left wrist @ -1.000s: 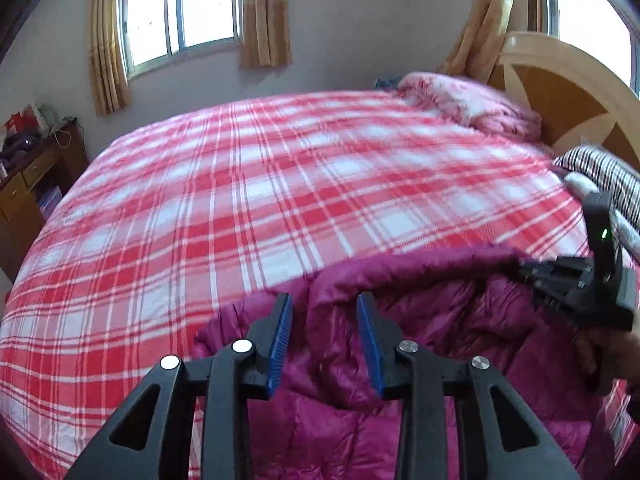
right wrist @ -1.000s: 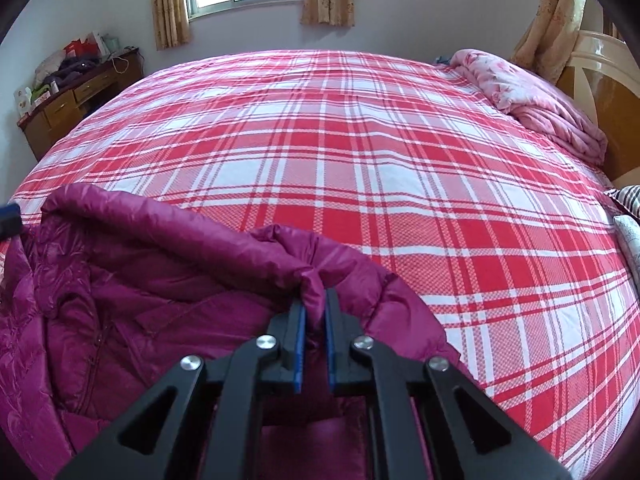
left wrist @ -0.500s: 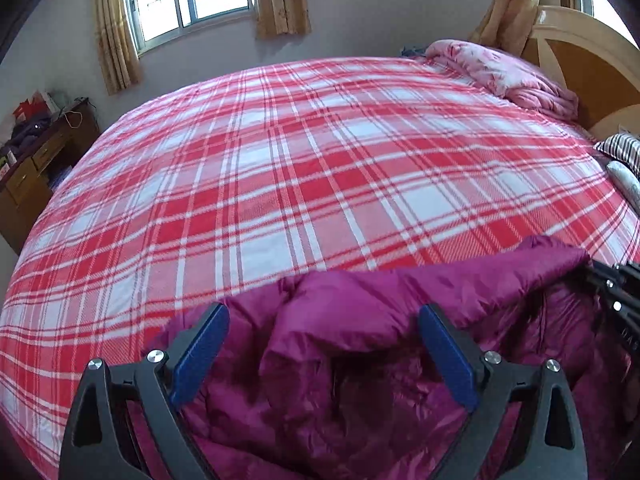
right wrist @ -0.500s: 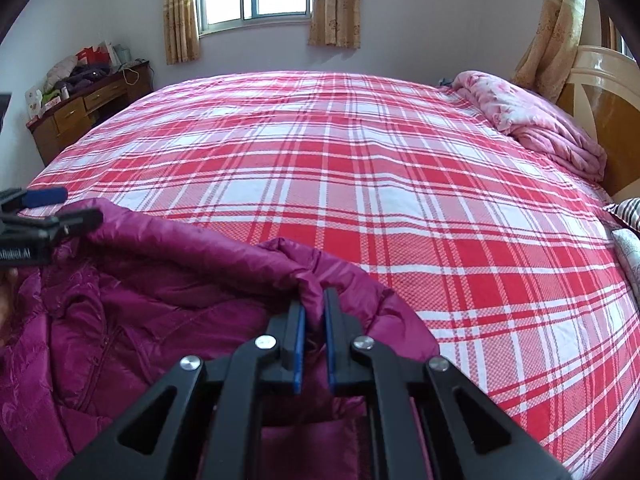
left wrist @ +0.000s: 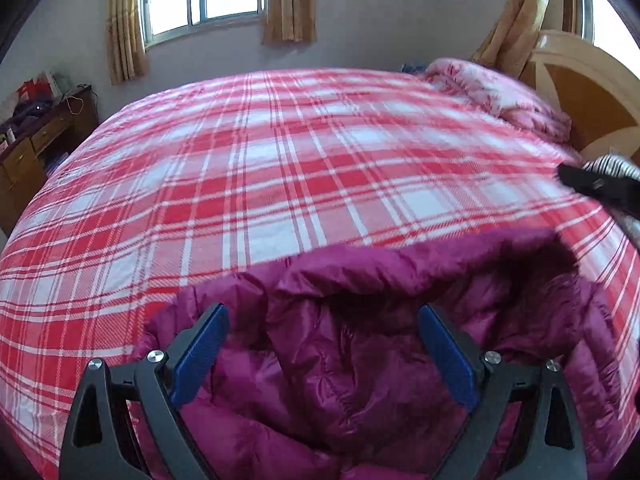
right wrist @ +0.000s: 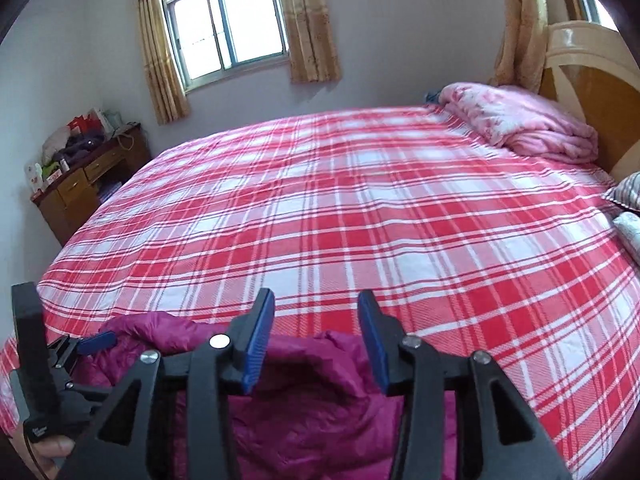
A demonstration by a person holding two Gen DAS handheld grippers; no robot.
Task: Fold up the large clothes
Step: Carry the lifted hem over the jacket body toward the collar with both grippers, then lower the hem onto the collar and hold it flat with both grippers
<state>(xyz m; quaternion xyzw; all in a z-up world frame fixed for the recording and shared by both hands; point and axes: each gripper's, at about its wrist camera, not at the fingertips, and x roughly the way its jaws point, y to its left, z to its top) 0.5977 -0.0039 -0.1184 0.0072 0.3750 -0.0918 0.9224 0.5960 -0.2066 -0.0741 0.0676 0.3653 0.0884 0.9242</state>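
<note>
A magenta puffer jacket (left wrist: 360, 352) lies bunched at the near edge of the bed, its top edge folded over. My left gripper (left wrist: 322, 344) is wide open just above it, holding nothing. In the right wrist view the jacket (right wrist: 320, 412) lies under my right gripper (right wrist: 316, 336), which is open and raised clear of the fabric. The left gripper (right wrist: 86, 344) shows at the lower left of that view. A tip of the right gripper (left wrist: 592, 188) shows at the right edge of the left wrist view.
The bed has a red and white plaid sheet (right wrist: 340, 208). A pink quilt (right wrist: 520, 124) lies by the wooden headboard (right wrist: 584, 68). Striped pillows (right wrist: 624, 192) sit at the right. A cluttered wooden desk (right wrist: 84, 176) stands by the far left wall under a window.
My right gripper has opened, let go of the jacket's fold and risen. My left gripper opened wide earlier and stays open over the jacket.
</note>
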